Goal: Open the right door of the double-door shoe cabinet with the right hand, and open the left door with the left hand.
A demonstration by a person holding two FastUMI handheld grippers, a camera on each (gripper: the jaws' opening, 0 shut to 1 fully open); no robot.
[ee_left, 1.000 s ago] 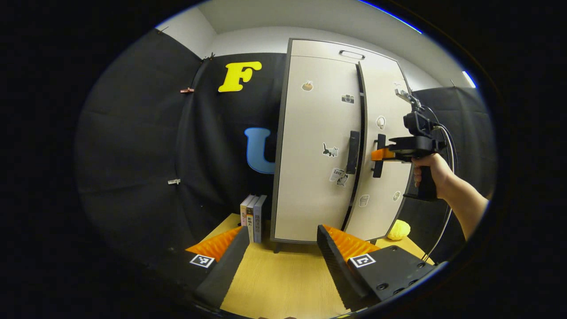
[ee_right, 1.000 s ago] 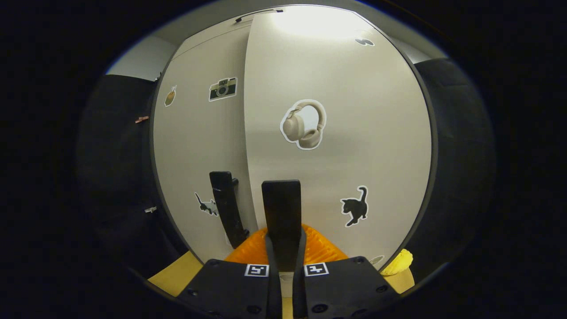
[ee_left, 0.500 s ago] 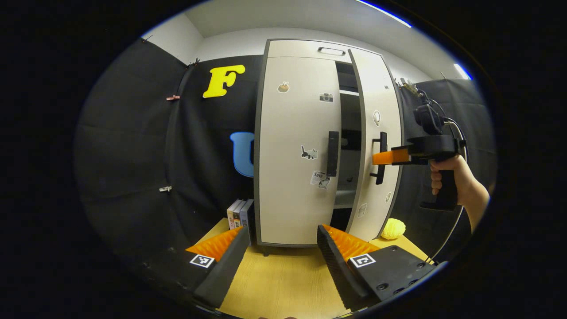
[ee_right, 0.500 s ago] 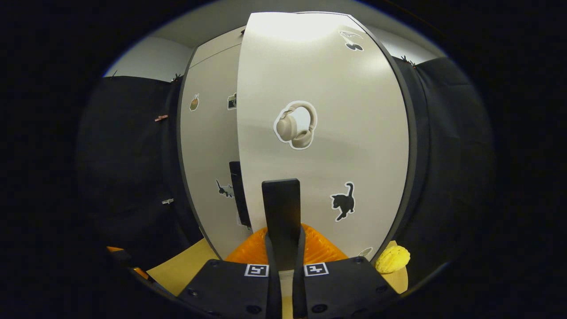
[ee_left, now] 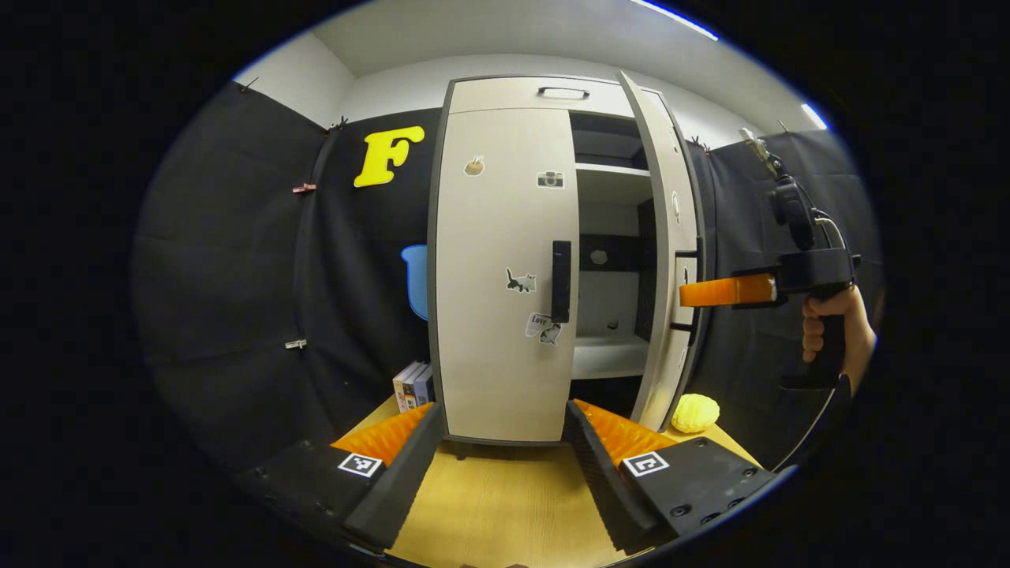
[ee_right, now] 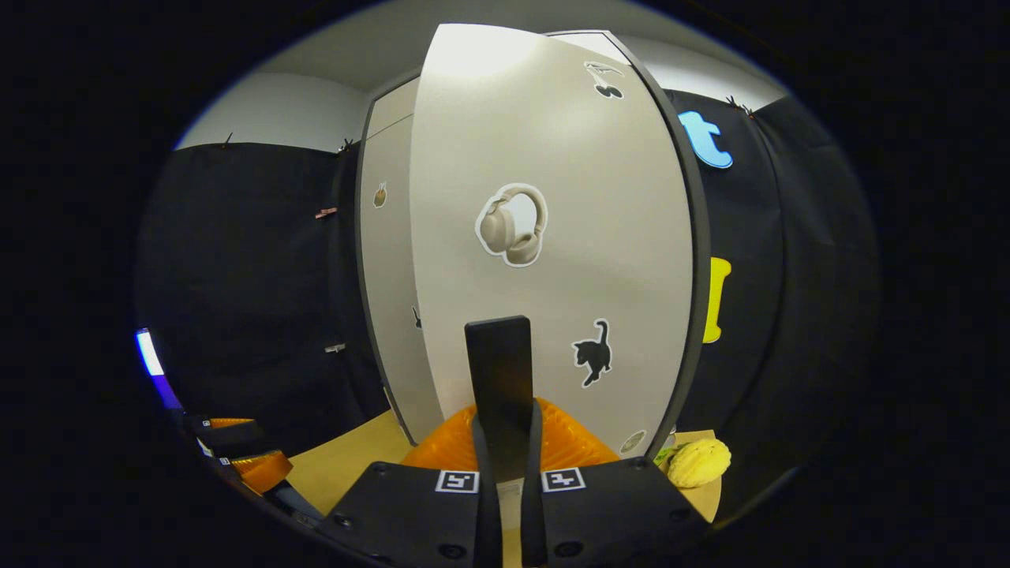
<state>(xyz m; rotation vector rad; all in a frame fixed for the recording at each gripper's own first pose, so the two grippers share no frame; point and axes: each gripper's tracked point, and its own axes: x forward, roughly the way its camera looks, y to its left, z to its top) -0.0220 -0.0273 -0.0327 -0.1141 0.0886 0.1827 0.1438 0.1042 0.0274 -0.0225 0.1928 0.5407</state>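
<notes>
Right gripper (ee_right: 505,442) clamped on right door (ee_right: 552,237) handle (ee_right: 499,379); left gripper (ee_left: 505,465), at 6 o'clock, spread apart.

Even overhead light, ceiling strip lamp (ee_left: 675,16) at top edge, glare on open right door (ee_right: 473,59) top, strong fisheye bending, sharp focus.

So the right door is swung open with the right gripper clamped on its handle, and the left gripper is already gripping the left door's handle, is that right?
Not quite. The right door is swung open with the right gripper clamped on its handle, but the left gripper is not gripping the left door's handle. The left gripper view shows it open, held back over the table, short of the closed left door.
</notes>
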